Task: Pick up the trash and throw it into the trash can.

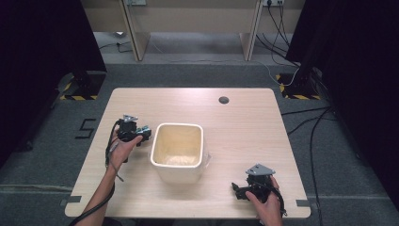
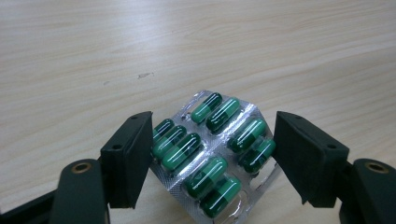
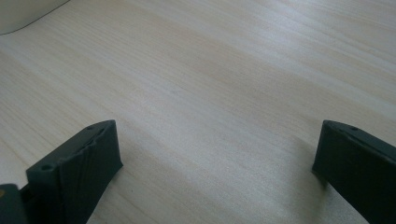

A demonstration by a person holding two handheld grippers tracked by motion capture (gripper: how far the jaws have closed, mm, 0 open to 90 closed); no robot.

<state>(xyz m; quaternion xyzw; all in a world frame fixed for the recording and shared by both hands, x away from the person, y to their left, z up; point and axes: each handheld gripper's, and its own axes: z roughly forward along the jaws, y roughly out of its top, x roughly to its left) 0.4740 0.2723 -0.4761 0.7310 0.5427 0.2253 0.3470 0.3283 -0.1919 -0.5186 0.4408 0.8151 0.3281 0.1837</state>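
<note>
Blister pack (image 2: 212,151) of green capsules was held between the jaws of the left gripper (image 2: 212,158), which were closed on its two side edges. In the left gripper view the foil sheet was a little bent and tilted, and it seemed to be raised a bit above the counter (image 2: 196,42), though I could not tell for sure that no corner touched the wood. In the high view the left gripper (image 1: 141,133) was at the left side of the counter, just beside the left wall of the cream-coloured bin (image 1: 178,151), and the left hand (image 1: 123,148) held it from below.

The bin stood in the middle of the counter, open at the top, and its inside looked empty.

At the right, near the front edge, the right gripper (image 1: 239,190) rested low by the counter, well apart from the bin. Its jaws were wide open with nothing between them, as the right gripper view showed bare wood there.

As I judged it, the step in hand was to carry the pack over the rim and drop it inside. To do it well, the grip should stay firm but gentle, because the thin foil may bend and slip out. The pack should rise clear of the rim before moving across, and the jaws should open only when it is over the middle of the bin.
</note>
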